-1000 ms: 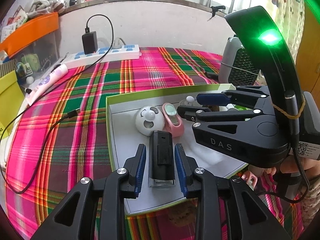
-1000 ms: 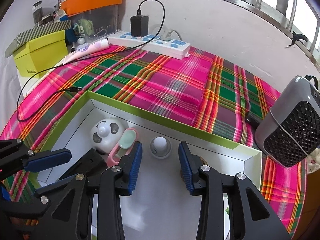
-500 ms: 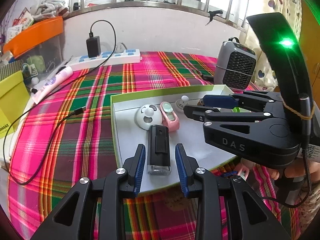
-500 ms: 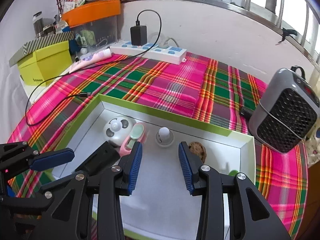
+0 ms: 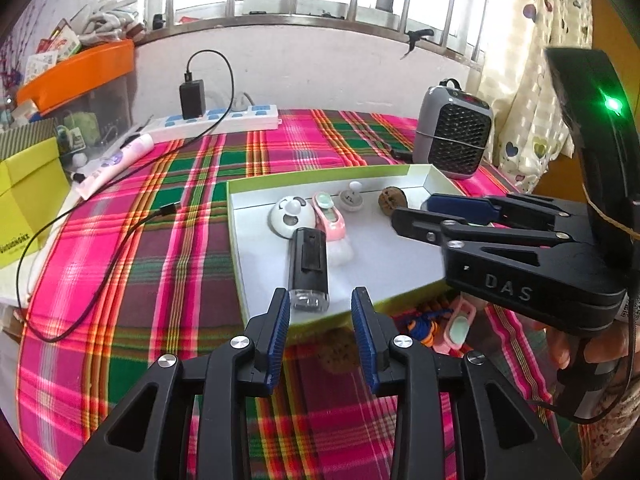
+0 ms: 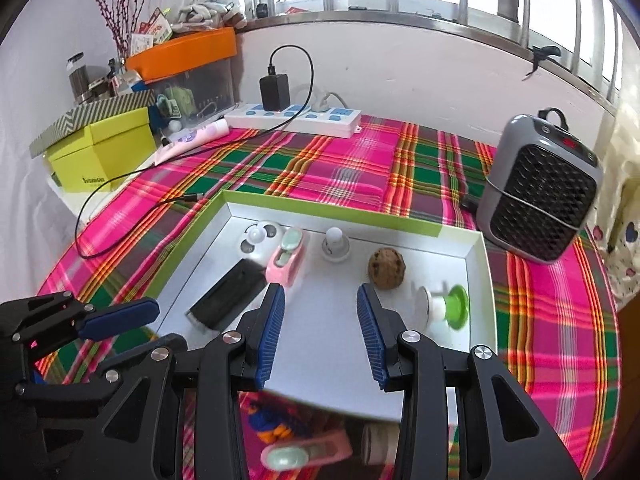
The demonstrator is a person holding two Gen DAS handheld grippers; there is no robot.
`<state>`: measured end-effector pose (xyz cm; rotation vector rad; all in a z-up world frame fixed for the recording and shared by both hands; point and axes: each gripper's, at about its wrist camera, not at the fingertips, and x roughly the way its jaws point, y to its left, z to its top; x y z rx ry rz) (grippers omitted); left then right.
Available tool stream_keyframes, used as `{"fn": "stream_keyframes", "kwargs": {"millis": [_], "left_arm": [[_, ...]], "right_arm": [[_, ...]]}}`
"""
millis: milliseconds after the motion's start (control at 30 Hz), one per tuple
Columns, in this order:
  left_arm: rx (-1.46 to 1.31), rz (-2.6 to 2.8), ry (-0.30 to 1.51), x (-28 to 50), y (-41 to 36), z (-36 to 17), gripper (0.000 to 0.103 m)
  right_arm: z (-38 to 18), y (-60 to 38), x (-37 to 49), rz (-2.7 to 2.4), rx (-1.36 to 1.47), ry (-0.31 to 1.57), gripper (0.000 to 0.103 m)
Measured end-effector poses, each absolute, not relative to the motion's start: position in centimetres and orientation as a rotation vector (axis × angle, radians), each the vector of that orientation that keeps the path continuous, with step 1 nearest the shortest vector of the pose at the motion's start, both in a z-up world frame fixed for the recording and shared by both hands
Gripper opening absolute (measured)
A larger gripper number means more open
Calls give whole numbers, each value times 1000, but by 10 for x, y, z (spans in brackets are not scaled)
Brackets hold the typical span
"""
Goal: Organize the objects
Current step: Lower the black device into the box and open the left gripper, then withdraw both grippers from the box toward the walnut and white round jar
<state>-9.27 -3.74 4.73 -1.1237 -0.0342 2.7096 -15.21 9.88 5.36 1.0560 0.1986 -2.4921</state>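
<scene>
Black device (image 5: pixel 308 264) lies flat in the shallow green-rimmed tray (image 5: pixel 316 178), just ahead of our left claw (image 5: pixel 320 332), clear end nearest the pads. Left claw jaws are opening, nothing between them, pads off the device. Beyond the device, further from the claw: white round gadget (image 5: pixel 291 216) and pink clip (image 5: pixel 329 216), side by side, touching or nearly so. Past those, a small white knob (image 5: pixel 352 197) and a brown ball (image 5: pixel 393 199) toward the tray's far wall.

Right claw (image 6: pixel 320 336) hangs over the tray's bare floor, jaws parted, holding nothing. Ahead of it to the right, the brown ball (image 6: pixel 386 269) and a green-and-white suction piece (image 6: pixel 444 307) on its side. Ahead to the left, the black device (image 6: pixel 230 294) and pink clip (image 6: pixel 286 258).

Under both claws, outside the tray's near edge: a second pink clip (image 6: pixel 304 454) and a blue-orange bundle (image 6: pixel 268 426), blurred. Tray sits on a plaid-covered surface (image 5: pixel 120 264). Far off: grey heater (image 6: pixel 538 188), power strip (image 6: pixel 294 118) with charger and cable, yellow box (image 6: pixel 102 150).
</scene>
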Motion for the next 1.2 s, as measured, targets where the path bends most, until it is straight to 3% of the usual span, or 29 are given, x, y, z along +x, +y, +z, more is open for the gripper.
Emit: {"fn": "stream_keyframes", "kwargs": {"millis": [300,1200], "left_arm": [[-1126,2670,-89,-72,-45,40,40],[-1205,2632,10,-83,-23,20,44]], "right_arm": [[58,123,-122,-2543,1028,125,39],[32,188,-75,-2611,1122,-26,40]]}}
